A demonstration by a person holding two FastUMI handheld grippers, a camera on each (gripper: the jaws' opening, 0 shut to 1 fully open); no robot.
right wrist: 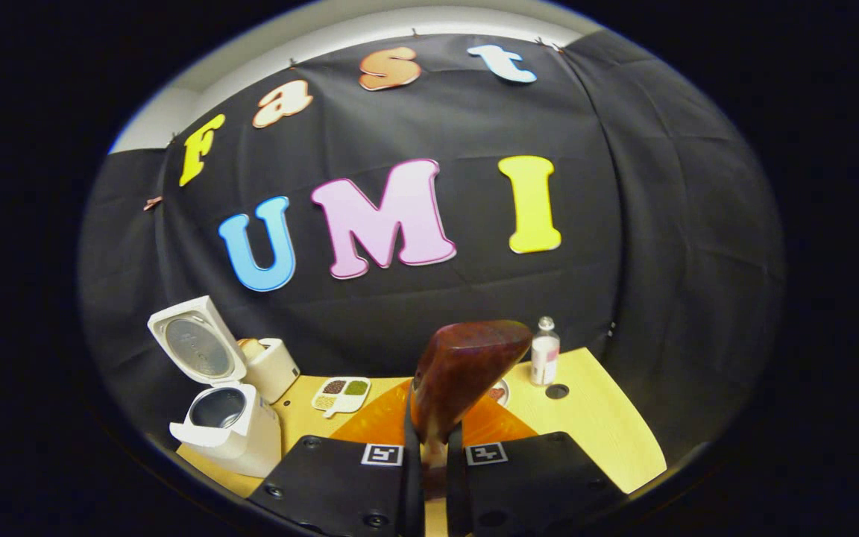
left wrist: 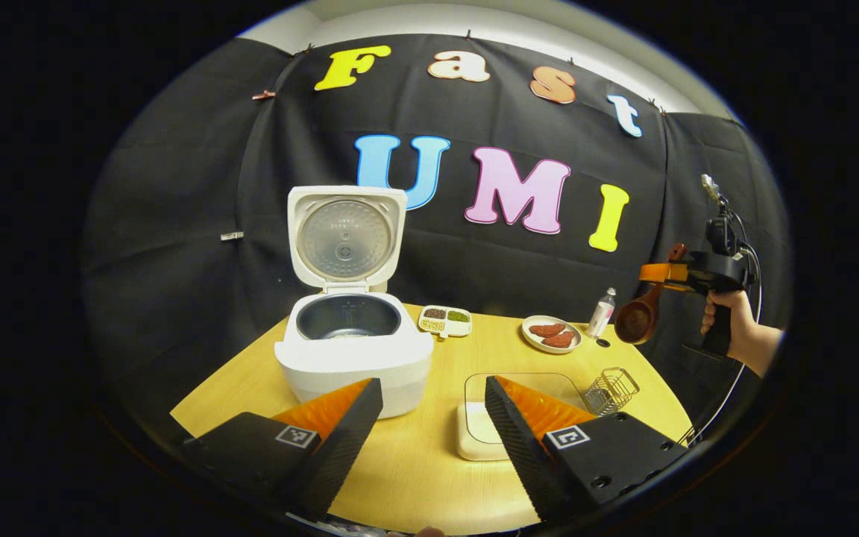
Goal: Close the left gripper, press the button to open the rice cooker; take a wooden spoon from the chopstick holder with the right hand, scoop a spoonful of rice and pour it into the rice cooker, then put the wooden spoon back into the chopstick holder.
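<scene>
- My right gripper [right wrist: 429, 447] clamps the wooden spoon [right wrist: 467, 373] by its handle.
- My left gripper [left wrist: 429, 418] hangs open near the open rice cooker [left wrist: 351, 350].
- Next I should dip the spoon's bowl level into the rice dish [left wrist: 474, 436].

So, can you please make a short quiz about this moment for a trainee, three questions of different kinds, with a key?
1. True or false: the rice cooker has its lid shut.
2. What does the right gripper hold?
A. the bottle
B. the wooden spoon
C. the wire holder
3. Fill in: the left gripper is ____, with nothing between its fingers.

Key:
1. False; the lid stands up and the inner pot shows.
2. B; both fingers press on the handle, and the bowl is lifted above the table.
3. open
</scene>
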